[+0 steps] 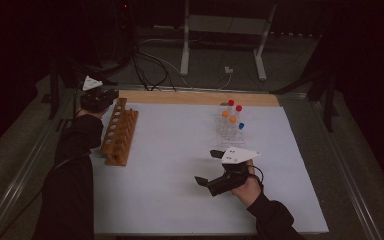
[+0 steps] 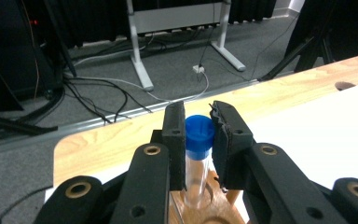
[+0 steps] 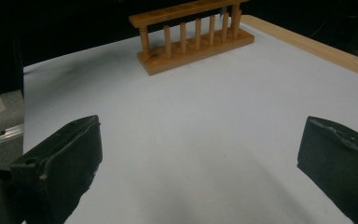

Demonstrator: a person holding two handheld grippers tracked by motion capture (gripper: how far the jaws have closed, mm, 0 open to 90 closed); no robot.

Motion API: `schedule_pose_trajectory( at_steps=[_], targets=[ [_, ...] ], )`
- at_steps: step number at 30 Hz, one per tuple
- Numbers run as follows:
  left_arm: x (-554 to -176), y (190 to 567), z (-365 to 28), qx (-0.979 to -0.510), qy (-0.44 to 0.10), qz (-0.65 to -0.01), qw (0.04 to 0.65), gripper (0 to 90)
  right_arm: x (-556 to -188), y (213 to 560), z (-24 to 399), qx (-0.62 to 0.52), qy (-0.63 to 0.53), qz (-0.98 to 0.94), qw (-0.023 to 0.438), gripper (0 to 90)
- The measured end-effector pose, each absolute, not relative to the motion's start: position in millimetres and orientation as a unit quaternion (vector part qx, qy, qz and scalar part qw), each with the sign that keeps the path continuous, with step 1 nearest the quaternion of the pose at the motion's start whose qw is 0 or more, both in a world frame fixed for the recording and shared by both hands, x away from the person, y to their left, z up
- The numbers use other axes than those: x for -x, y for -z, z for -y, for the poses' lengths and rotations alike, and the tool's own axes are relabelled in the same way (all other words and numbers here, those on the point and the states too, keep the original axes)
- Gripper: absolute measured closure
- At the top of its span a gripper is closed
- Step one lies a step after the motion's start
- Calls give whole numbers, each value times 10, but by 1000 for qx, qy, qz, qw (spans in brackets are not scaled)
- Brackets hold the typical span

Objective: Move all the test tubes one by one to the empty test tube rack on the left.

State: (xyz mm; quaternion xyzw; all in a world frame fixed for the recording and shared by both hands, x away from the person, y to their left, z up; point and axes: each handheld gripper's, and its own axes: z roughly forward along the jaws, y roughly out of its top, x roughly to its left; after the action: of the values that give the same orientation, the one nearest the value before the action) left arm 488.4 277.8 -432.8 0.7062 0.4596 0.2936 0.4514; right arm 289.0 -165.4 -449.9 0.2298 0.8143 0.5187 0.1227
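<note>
A wooden tube rack stands on the left of the white mat. My left gripper is at the rack's far end, shut on a clear tube with a blue cap. The tube stands upright with its lower end in a hole of the rack. The left gripper holds it at the cap. My right gripper hovers over the mat near the middle front, jaws wide open and empty, facing the wooden rack.
A clear rack at the back right of the mat holds several tubes with red, orange and blue caps. A wooden strip runs along the table's far edge. Cables and a desk frame lie on the floor beyond.
</note>
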Motion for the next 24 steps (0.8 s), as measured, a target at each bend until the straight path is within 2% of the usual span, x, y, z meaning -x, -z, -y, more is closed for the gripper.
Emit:
schedule_pose_trajectory(
  at_steps=[7, 16, 24],
  targets=[
    [-4899, 4461, -2784, -699, -280, -466, 464, 774, -2889, 4486, 1656, -231, -515, -816, 121, 0],
    [-4908, 4552, -2764, -704, -291, -465, 451, 773, -2890, 4475, 1669, -230, -518, -815, 119, 0],
    [-4911, 4543, -2783, -703, -281, -470, 454, 767, -2887, 4457, 1675, -231, -523, -813, 113, 0]
  ],
)
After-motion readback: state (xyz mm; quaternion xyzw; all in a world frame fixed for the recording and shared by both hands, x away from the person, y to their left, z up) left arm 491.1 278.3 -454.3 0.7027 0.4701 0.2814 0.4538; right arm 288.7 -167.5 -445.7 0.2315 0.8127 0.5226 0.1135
